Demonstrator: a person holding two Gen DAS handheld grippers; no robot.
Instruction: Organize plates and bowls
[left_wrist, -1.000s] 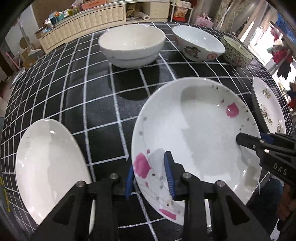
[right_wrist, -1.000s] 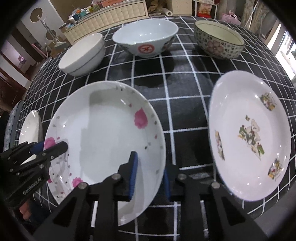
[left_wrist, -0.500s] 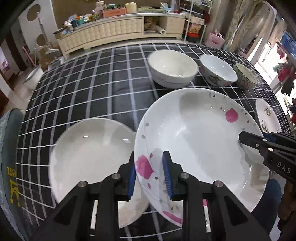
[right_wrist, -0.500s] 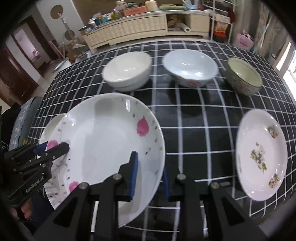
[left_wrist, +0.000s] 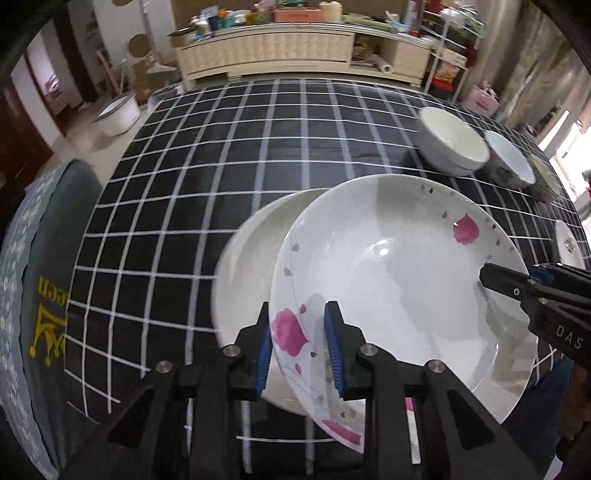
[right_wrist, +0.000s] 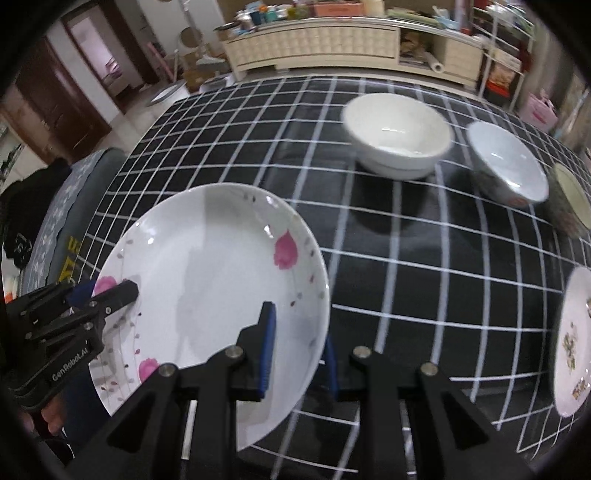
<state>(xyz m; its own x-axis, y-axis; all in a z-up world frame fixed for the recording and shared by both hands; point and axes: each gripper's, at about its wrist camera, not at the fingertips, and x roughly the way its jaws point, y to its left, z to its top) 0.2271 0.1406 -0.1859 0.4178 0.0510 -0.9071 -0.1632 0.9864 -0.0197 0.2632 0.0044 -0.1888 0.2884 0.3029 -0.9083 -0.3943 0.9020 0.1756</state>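
A white plate with pink flowers (left_wrist: 399, 288) is held in the air between both grippers. My left gripper (left_wrist: 300, 347) is shut on its near-left rim. My right gripper (right_wrist: 300, 350) is shut on its right rim, and it shows in the left wrist view (left_wrist: 517, 286). The flowered plate (right_wrist: 214, 280) hangs over a plain white plate (left_wrist: 251, 273) that lies on the black checked tablecloth (left_wrist: 207, 177), partly hidden beneath it. The left gripper also shows in the right wrist view (right_wrist: 107, 295).
A white bowl (right_wrist: 397, 146), a white patterned bowl (right_wrist: 506, 166) and a floral bowl (right_wrist: 570, 201) stand in a row at the back right. A plate with a cartoon print (right_wrist: 574, 339) lies at the right edge. A cushioned seat (left_wrist: 40, 288) is at the left.
Both grippers have carried the flowered plate to the left, from beside the plain white plate to over it. The bowls have slid to the right of both views.
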